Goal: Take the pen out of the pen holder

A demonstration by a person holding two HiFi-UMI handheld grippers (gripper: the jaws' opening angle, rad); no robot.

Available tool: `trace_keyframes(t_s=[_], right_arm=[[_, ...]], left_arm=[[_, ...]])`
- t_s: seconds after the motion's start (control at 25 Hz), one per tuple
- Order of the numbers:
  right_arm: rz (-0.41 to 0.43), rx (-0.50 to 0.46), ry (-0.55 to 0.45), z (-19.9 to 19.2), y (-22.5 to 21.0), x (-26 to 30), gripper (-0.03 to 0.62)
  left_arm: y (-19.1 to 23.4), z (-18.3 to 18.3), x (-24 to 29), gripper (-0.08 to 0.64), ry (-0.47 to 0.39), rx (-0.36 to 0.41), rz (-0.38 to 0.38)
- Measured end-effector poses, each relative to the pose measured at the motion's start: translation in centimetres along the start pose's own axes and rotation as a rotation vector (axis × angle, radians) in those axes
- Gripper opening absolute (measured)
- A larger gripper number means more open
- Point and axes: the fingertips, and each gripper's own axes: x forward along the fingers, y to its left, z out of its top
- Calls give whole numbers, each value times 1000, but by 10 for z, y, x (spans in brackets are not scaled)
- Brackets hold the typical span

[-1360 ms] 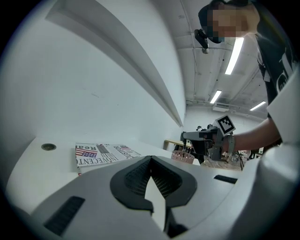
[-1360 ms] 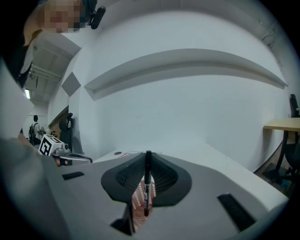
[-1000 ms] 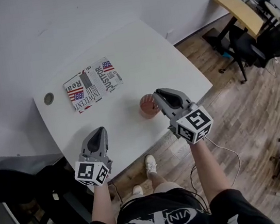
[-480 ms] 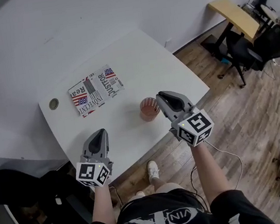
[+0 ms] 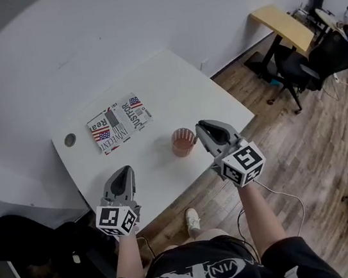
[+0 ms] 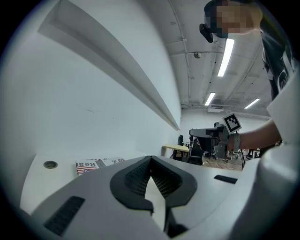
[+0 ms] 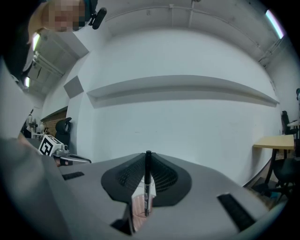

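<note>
Overhead, the head view shows the pen holder [image 5: 184, 141] standing on the white table [image 5: 166, 84] near a printed booklet [image 5: 119, 122]. The right gripper [image 5: 200, 129] is just beside its rim and the left gripper [image 5: 125, 172] well apart. Left gripper view: jaws pressed together, nothing between them. Right gripper view: jaws pinch the pen [image 7: 147, 183] upright, its lower end over the holder.

Bright even light; ceiling strip lights [image 6: 228, 51] glare; fisheye edges dark, warped.
</note>
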Motion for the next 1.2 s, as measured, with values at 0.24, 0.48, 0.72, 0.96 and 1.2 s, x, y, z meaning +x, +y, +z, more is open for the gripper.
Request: trace_keyframes(t_s=[0.24, 0.48, 0.72, 0.96, 1.2], right_arm=[[-24, -12, 1, 4, 1, -15, 49], [-47, -8, -5, 4, 3, -30, 49], [-62, 3, -5, -4, 4, -39, 49], [-85, 16, -7, -14, 1, -45, 49], [-101, 19, 7, -25, 4, -50, 49]], left_arm=[[-5, 10, -5, 14, -16, 9, -13], [-7, 24, -12, 13, -40, 18, 0], [-4, 29, -21, 12, -57, 19, 25], [4, 28, -29, 12, -71, 25, 56], [9, 26, -35, 12, -71, 27, 67]])
